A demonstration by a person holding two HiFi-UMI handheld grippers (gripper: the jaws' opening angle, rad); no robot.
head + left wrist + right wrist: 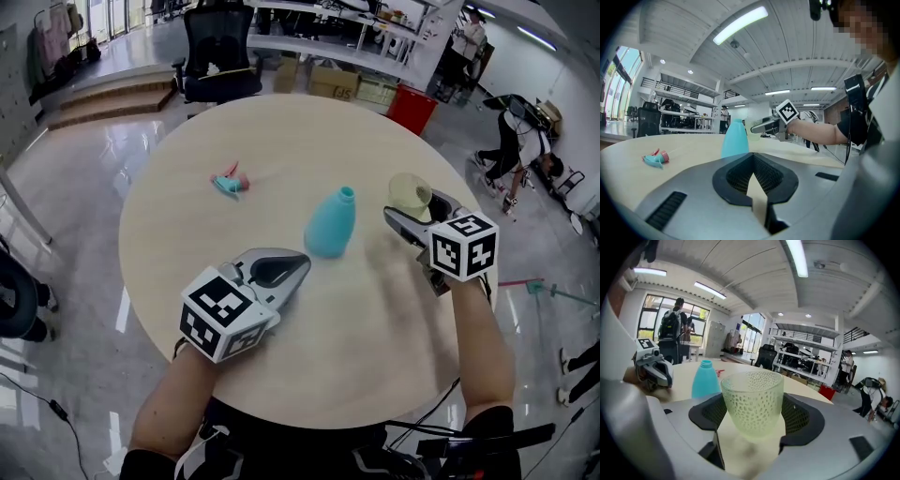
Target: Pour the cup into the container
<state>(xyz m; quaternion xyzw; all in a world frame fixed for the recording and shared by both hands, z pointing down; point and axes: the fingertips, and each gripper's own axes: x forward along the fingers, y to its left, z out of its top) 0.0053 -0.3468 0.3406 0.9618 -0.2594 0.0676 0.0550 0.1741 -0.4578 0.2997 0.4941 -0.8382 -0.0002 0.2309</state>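
A pale green dimpled cup [408,190] [752,399] stands upright between the jaws of my right gripper [412,205] [753,414], which is shut on its sides at the right of the round table [375,356]. I cannot tell whether its base touches the tabletop. The container is a teal bottle [331,223] [705,379] [735,138] with an open neck. It stands mid-table, left of the cup. My left gripper [300,263] [752,161] rests near the front, just short of the bottle, shut and empty.
A teal and red spray cap [230,181] [656,158] lies on the table's far left. Beyond the table stand a black office chair [218,56], cardboard boxes [333,80] and a red bin [412,106]. People move about at the right.
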